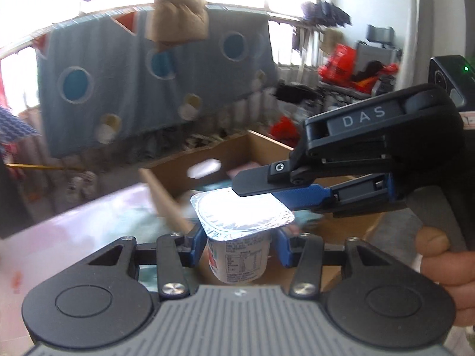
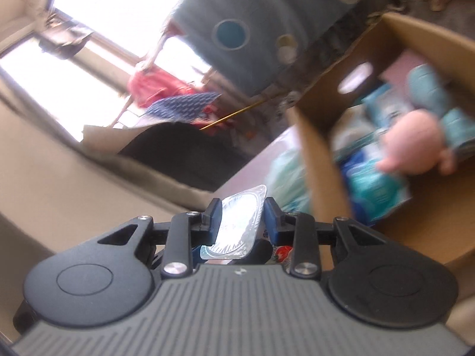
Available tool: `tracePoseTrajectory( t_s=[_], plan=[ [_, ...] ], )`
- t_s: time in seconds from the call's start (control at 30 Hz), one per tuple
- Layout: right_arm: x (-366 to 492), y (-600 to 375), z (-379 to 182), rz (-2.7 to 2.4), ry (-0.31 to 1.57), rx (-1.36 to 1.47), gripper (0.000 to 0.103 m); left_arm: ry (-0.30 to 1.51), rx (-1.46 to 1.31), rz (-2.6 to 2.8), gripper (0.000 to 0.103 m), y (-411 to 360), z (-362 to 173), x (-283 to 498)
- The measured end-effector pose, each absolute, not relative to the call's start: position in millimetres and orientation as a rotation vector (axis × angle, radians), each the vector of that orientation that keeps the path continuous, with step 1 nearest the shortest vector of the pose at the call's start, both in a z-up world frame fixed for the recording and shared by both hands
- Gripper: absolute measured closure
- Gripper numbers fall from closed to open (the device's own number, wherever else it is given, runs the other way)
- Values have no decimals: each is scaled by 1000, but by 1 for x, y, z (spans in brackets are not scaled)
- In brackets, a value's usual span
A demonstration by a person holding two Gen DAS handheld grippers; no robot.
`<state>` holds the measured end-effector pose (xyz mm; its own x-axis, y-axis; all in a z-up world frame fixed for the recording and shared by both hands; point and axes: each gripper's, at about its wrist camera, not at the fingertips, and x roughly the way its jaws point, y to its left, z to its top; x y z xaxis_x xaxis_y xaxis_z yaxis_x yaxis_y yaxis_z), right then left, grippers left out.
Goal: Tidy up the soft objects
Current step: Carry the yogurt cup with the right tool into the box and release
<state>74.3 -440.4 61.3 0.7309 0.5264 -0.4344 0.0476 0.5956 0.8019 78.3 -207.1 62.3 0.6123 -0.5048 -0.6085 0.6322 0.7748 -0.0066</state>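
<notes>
Daylight floods through blown-out windows, glaring off the yogurt cup's foil lid. Motion blur smears the cardboard box and background; fisheye distortion bends the edges.

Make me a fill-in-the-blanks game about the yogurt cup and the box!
1. The left gripper squeezes the yogurt cup around its ____.
2. The right gripper pinches the cup's shiny ____ lid from the side.
3. Behind the cup stands an open ____ box.
4. In the box lies a soft ____ toy.

Missing words: body; foil; cardboard; pink
</notes>
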Motion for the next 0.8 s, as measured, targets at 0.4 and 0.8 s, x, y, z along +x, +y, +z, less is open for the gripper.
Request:
tracePoseTrajectory(
  t_s=[0.4,0.8],
  plan=[
    [122,-499,-36,297,1041,1001,71,978,259,-684,55,-260,-10,133],
    [151,-498,-56,193,1156,870,67,914,253,-687,53,-244,7,127]
  ],
)
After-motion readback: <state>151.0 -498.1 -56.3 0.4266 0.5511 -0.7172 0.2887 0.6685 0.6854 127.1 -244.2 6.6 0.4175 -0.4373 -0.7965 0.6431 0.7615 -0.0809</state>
